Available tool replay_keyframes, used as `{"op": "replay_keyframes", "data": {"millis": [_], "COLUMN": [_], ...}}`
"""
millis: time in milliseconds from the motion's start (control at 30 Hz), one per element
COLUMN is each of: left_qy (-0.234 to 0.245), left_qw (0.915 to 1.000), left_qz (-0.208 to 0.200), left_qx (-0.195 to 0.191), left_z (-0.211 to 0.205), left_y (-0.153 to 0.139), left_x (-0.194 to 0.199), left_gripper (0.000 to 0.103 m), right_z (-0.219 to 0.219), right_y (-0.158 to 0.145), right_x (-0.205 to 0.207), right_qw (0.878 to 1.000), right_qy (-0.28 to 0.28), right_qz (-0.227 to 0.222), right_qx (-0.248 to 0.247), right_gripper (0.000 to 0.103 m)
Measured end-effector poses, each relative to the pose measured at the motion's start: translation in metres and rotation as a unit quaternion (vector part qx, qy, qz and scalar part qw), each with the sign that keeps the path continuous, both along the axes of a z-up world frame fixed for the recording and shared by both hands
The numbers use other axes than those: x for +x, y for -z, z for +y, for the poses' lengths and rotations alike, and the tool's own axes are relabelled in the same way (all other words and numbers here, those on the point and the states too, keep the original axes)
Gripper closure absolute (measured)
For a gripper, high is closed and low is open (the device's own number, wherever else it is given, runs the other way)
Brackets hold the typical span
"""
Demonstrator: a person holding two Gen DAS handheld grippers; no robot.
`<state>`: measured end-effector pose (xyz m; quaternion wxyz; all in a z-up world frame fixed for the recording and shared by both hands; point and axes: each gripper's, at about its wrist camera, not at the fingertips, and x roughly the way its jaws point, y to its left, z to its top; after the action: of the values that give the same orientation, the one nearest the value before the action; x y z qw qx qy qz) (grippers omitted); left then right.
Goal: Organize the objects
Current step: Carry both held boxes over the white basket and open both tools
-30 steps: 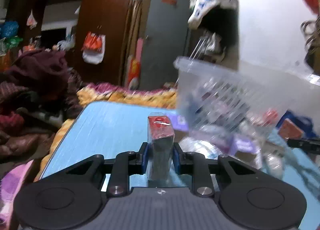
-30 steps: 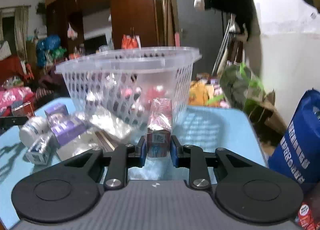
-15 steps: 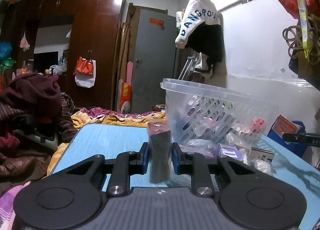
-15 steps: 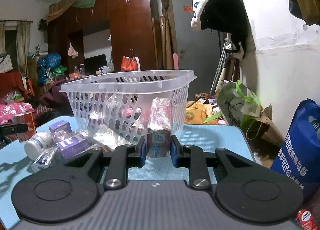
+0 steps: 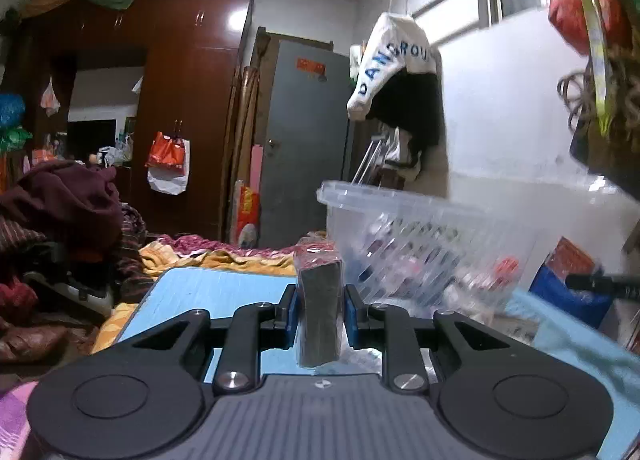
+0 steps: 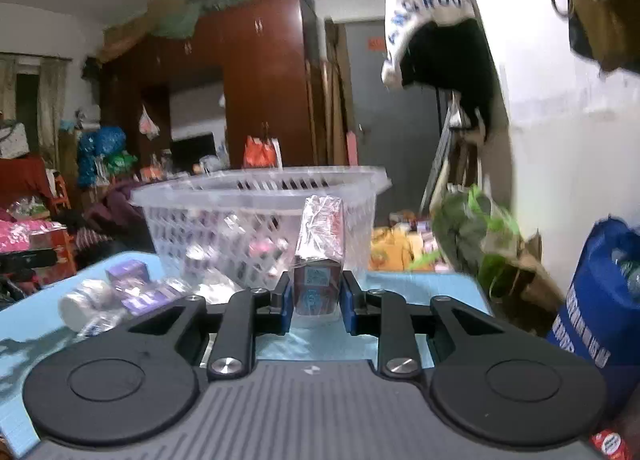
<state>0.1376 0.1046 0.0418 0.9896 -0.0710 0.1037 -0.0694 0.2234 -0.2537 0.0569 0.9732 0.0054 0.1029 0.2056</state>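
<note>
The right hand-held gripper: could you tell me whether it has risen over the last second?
Yes. The right hand-held gripper, shut on the wrapped box, has risen: the basket rim now sits lower against the wardrobe.

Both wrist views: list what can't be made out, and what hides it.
- Left wrist: the contents of the basket smear under motion blur behind its mesh wall.
- Left wrist: the face of the wrapped pack in the left gripper is in shadow.
- Right wrist: print on the small box in the right gripper is too blurred to read.
</note>
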Motion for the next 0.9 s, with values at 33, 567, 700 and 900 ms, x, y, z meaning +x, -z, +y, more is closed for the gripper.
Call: {"op": "replay_keyframes", "data": {"millis": [33,567,700,900], "left_qy": [0.01,0.068,0.069,0.065], "left_qw": [0.9998,0.9932,0.9925,0.997], "left_qz": [-0.006,0.077,0.089,0.034], "left_qx": [-0.014,-0.056,-0.047,-0.025], "left_z": [0.001,-0.085,-0.088,-0.066], "left_y": [-0.005,-0.109,-0.097,-0.097], "left_x": [-0.002,0.157,0.164,0.082], "left_gripper": [0.076,0.076,0.043,0.012], "right_z": [0.0,0.083,0.077,0.033], "right_y": [-0.005,-0.103,-0.102,-0.085], "right_x": [-0.006,0.116,0.11,0.025], "right_qw": [1.0,0.991,0.993,0.997], "right_qy": [-0.007,-0.047,-0.037,-0.072], "right_qz": [-0.006,0.096,0.073,0.014], "right_qx": [0.003,-0.086,-0.086,-0.02], "right_gripper": [0.076,0.073,0.03,0.0]}}
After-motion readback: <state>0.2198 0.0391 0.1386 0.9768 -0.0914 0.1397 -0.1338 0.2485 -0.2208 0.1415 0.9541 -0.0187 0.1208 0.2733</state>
